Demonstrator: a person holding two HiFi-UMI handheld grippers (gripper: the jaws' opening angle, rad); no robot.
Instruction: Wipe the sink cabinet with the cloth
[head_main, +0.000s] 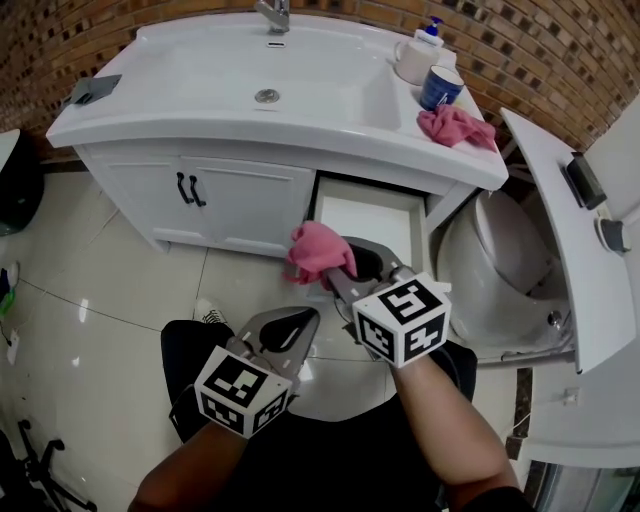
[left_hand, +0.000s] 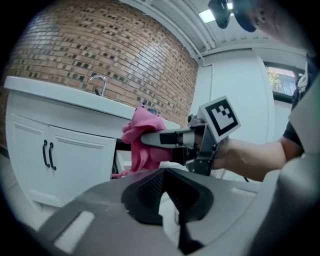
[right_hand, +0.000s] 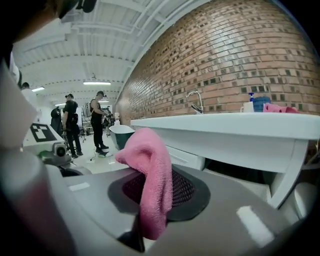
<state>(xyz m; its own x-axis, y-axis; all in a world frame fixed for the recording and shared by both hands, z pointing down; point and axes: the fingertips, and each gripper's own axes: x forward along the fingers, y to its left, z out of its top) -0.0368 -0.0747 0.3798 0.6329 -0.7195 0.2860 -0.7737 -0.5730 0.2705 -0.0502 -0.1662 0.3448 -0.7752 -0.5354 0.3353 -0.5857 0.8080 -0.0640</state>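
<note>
My right gripper (head_main: 335, 268) is shut on a pink cloth (head_main: 317, 251), held low in front of the white sink cabinet (head_main: 220, 190), close to its pulled-out drawer (head_main: 368, 218). The same cloth (right_hand: 150, 172) hangs bunched between the jaws in the right gripper view. My left gripper (head_main: 300, 325) sits lower and to the left, shut with nothing in it. From the left gripper view I see the right gripper (left_hand: 145, 140) with the cloth (left_hand: 142, 142) before the cabinet doors (left_hand: 47, 155).
A second pink cloth (head_main: 455, 126), a blue cup (head_main: 440, 88) and a soap bottle (head_main: 428, 38) rest on the countertop right of the basin (head_main: 265, 75). A white toilet (head_main: 500, 270) stands to the right. Several people (right_hand: 85, 122) stand far off.
</note>
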